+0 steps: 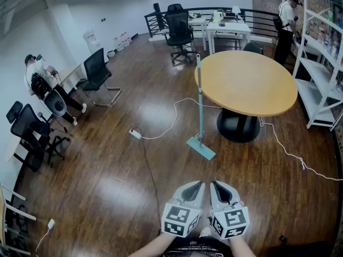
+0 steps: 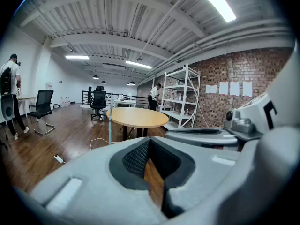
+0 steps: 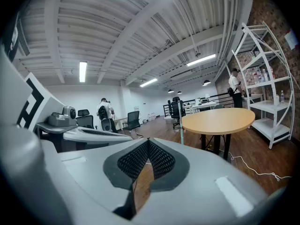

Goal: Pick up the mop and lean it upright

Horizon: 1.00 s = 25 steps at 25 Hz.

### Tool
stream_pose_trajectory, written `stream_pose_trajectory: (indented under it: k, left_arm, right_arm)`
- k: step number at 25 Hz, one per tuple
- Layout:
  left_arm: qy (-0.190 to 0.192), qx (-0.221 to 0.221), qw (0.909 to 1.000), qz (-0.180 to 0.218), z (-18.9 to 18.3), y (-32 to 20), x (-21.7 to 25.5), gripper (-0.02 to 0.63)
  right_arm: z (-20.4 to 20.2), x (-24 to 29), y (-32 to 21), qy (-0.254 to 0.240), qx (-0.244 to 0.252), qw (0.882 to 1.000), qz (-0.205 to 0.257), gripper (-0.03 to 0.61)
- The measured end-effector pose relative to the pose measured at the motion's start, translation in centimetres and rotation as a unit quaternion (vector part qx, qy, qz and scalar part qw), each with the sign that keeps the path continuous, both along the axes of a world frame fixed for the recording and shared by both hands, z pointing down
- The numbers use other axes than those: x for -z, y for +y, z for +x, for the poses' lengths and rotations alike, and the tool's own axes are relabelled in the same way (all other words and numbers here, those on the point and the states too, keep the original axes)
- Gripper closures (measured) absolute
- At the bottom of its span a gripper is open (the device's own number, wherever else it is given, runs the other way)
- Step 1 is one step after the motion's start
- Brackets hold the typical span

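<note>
The mop (image 1: pixel 200 103) is found already upright, its pole resting against the near-left edge of the round table (image 1: pixel 252 84) and its flat head planted on the wooden floor (image 1: pixel 107 159) just in front of the table's dark base. The lean can therefore be judged as done, and what is left is judged to be a check that it holds.

The table is to be treated as the only support: the pole is seen to meet the rim near its top end, so little overlap is available, and a nudge along the rim could let it slide off.

The head should be kept flat and square to the table, since the stand depends on it.

A white cable (image 1: pixel 174 114) is laid across the floor to the left of the table and passes close behind the pole; it should not be caught or pulled, as the head could be shifted by it.

The left gripper (image 1: pixel 199 185) and the right gripper (image 1: pixel 213 185) are held side by side, well short of the table. Both are clenched, with nothing caught between the jaws. If a correction is wanted, one gripper would have to be opened first and the pole taken at mid-height.
</note>
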<state>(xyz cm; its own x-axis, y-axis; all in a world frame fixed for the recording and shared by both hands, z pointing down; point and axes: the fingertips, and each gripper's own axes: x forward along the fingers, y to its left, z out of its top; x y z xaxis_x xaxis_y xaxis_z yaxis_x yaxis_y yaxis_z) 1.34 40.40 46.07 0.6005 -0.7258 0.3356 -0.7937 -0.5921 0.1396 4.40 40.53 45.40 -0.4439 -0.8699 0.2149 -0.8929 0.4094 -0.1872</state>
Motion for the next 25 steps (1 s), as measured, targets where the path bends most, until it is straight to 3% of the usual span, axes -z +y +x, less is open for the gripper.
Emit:
stream_pose_trajectory:
  k: [11,25]
  left_arm:
    - [0.004,0.007,1.0000,-0.007,0.8,-3.9,-0.5,0.611]
    - [0.031,-0.008,0.9993,-0.020,-0.7,-17.3,-1.7,0.611]
  right_arm:
    - [0.4,-0.2,-4.2,0.003,0.011,1.000,-0.005,0.578]
    - [-1.9,-2.0,-16.9,0.038,-0.002,0.999,-0.030,0.578]
